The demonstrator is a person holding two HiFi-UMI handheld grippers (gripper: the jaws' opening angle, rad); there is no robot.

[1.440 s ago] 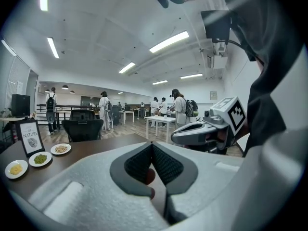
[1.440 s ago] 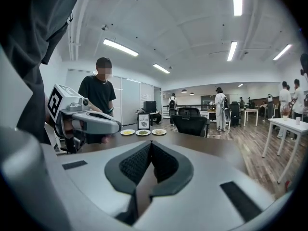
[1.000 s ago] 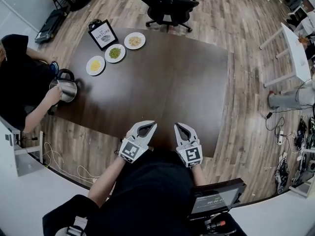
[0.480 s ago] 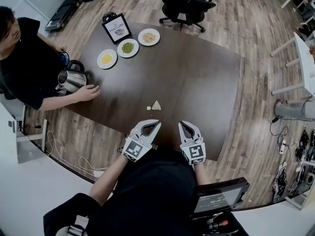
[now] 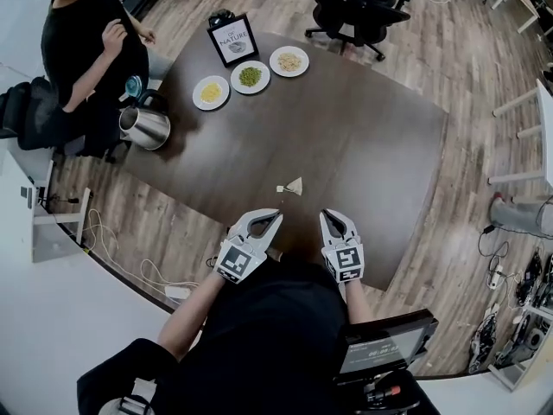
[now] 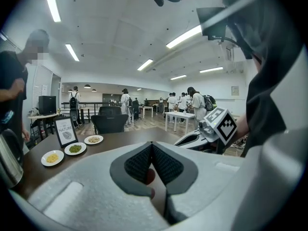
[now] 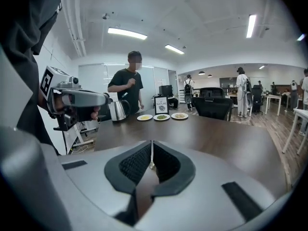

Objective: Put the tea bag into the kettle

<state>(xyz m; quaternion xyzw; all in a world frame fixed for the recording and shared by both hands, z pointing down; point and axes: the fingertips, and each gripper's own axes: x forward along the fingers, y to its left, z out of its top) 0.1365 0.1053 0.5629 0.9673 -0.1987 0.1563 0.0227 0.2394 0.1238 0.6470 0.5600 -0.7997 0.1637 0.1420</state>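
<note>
A small pale tea bag (image 5: 295, 185) lies on the dark table (image 5: 371, 145), just beyond both grippers. The steel kettle (image 5: 146, 127) stands at the table's far left edge; it shows at the left rim of the left gripper view (image 6: 7, 159) and far back in the right gripper view (image 7: 117, 110). My left gripper (image 5: 273, 217) and right gripper (image 5: 327, 217) hover side by side over the near table edge. Both are shut with nothing between the jaws (image 6: 152, 146) (image 7: 151, 144).
Three plates of yellow (image 5: 211, 92), green (image 5: 250, 76) and beige (image 5: 289, 60) food and a framed sign (image 5: 233, 39) sit at the far end. A person in black (image 5: 86, 46) stands beside the kettle. An office chair (image 5: 363, 3) stands beyond the table.
The tea bag now lies on the table, where there was none a second ago. The person let go of the kettle and stepped back. Both grippers edged forward.
</note>
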